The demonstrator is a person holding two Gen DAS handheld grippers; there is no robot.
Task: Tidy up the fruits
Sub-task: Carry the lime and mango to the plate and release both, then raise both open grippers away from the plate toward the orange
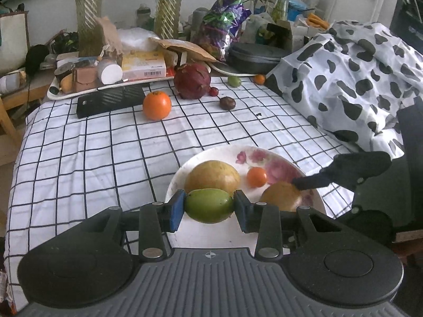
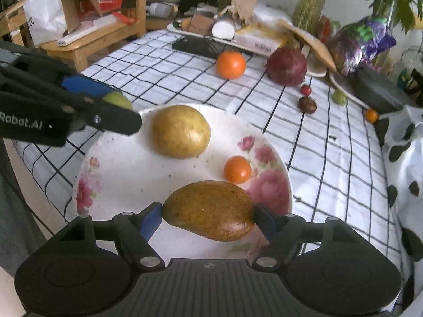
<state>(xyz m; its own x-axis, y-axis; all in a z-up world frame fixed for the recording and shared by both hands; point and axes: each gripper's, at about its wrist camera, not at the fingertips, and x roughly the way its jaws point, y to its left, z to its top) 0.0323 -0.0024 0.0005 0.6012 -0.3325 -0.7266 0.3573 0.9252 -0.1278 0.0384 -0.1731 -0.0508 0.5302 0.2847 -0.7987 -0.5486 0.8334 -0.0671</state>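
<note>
A white floral plate (image 1: 216,231) (image 2: 124,185) sits near the front of the checked tablecloth. On it lie a round yellow fruit (image 1: 211,176) (image 2: 181,131) and a small orange fruit (image 1: 257,177) (image 2: 237,169). My left gripper (image 1: 208,207) is shut on a green mango (image 1: 209,206) (image 2: 119,99) at the plate's near-left rim. My right gripper (image 2: 207,218) is shut on a brown-yellow mango (image 2: 211,209) (image 1: 281,196) over the plate's right side.
Further back on the cloth lie a large orange (image 1: 156,105), a dark red dragon fruit (image 1: 192,80), a cherry (image 1: 214,91), a dark brown fruit (image 1: 227,103), a green fruit (image 1: 234,81) and a small orange fruit (image 1: 259,79). Clutter lines the back; a cow-print cloth (image 1: 357,79) is right.
</note>
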